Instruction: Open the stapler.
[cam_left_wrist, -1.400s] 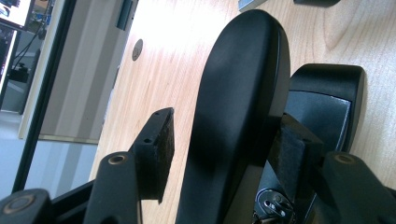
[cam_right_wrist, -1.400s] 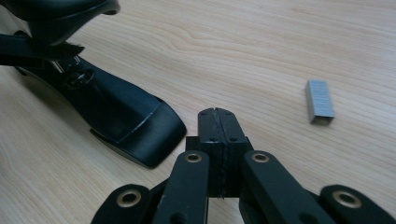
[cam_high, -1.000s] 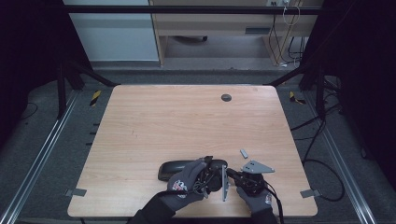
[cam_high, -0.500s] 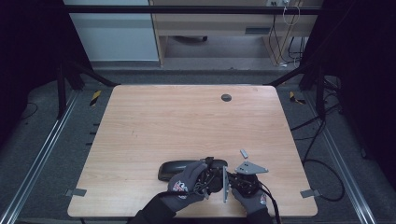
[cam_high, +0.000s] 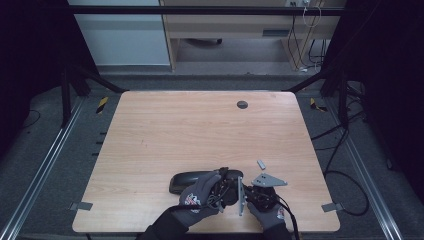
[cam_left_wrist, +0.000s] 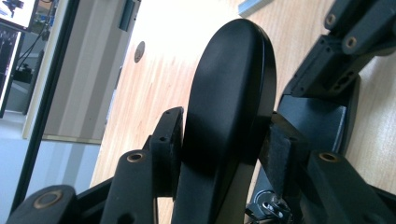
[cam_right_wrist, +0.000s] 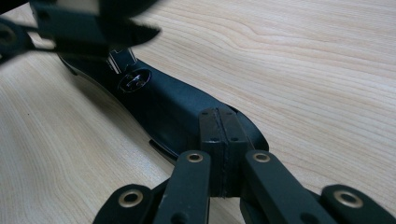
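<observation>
A black oblong case lies near the table's front edge. The left gripper, held in a gloved hand, meets it at its right end. In the left gripper view the case's rounded black shell stands between the jaws. Those jaws have just been closing, and both pads now press on the shell. The right gripper, topped by a grey plate, sits just right of the left one. Its jaws are shut pad to pad, tips at the case's near end.
A small grey piece lies on the wooden table just beyond the right gripper. A dark round insert sits near the far edge. Cables trail off the right side, and metal rails run along both sides.
The right gripper with its grey plate has shifted slightly left, closer to the left hand. The left hand and the case have stayed put.
</observation>
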